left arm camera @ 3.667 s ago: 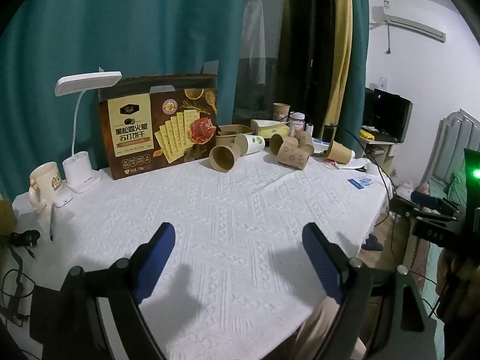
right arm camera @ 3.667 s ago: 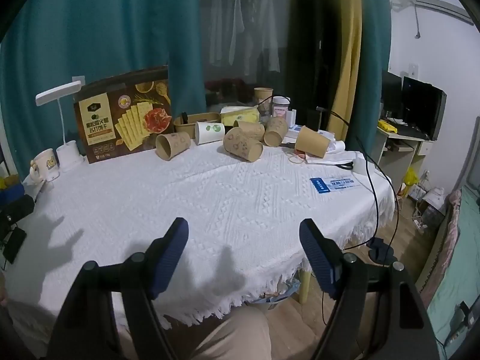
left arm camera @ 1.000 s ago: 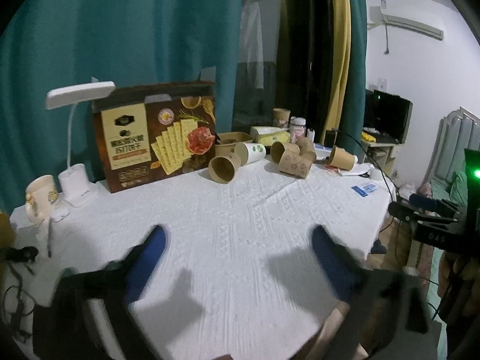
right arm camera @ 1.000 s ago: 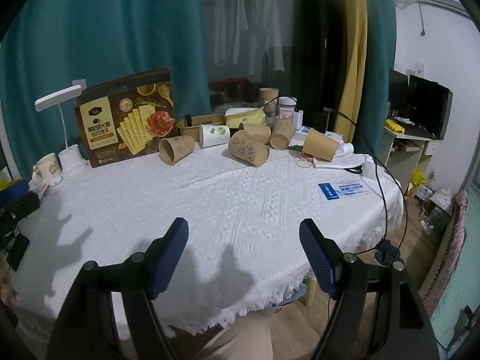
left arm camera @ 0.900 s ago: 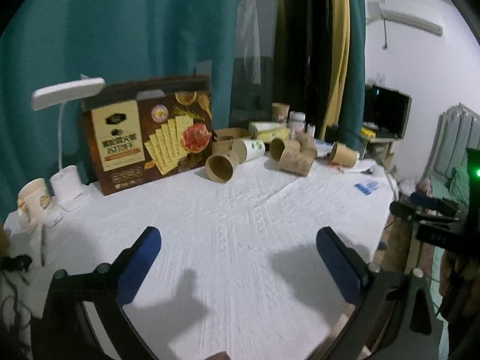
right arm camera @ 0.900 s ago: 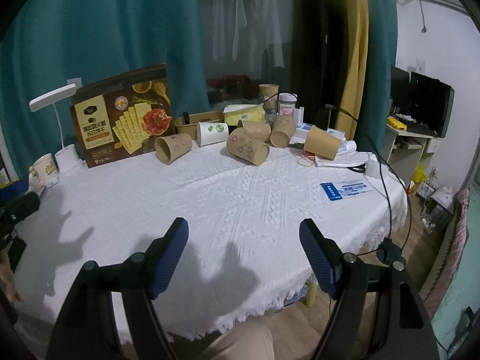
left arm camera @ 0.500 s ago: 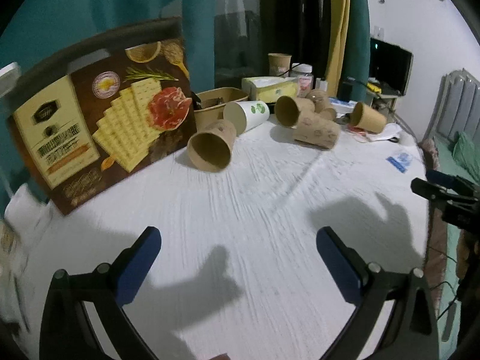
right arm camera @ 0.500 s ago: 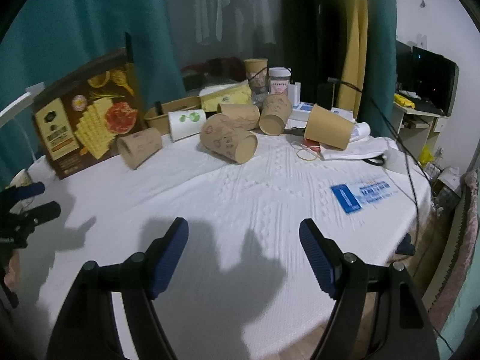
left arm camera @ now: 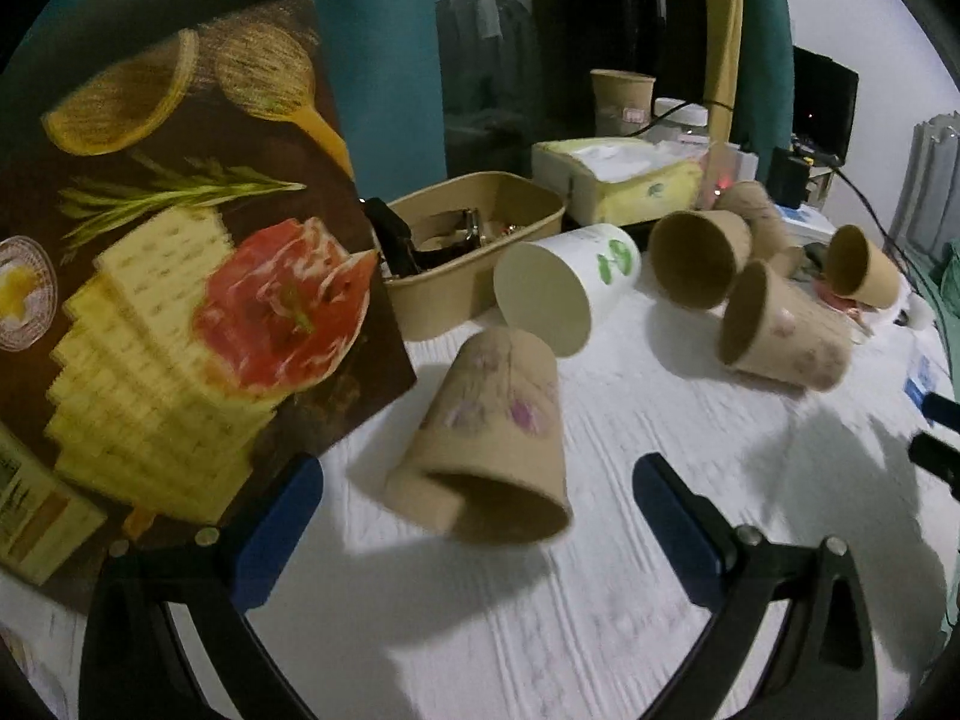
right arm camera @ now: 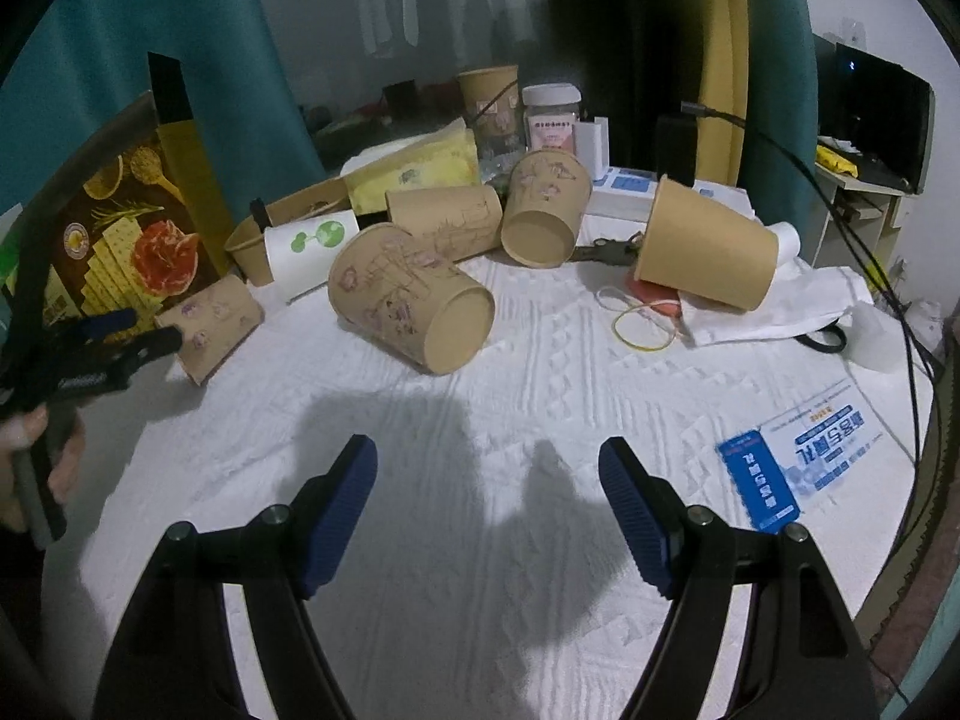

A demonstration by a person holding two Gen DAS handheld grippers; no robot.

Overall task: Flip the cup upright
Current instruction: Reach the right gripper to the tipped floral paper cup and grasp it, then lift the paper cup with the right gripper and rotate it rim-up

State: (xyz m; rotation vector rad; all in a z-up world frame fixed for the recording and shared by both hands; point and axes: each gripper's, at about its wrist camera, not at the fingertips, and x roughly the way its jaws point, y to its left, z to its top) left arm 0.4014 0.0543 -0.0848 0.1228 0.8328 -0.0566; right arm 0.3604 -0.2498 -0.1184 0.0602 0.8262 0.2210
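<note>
- Flowered paper cup (left arm camera: 492, 438): on its side on white tablecloth (left arm camera: 600, 600), mouth toward left gripper (left arm camera: 477, 516), jaws wide, untouched.
- Right gripper (right arm camera: 489, 495): jaws wide, holding nothing.

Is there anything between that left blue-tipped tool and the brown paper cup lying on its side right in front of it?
Nothing visible. The left tool is open, and the brown paper cup with pink flowers lies tipped over just ahead of its tips, mouth toward the camera, on the white tablecloth. The cracker box stands close on the left and may crowd that finger.
</note>
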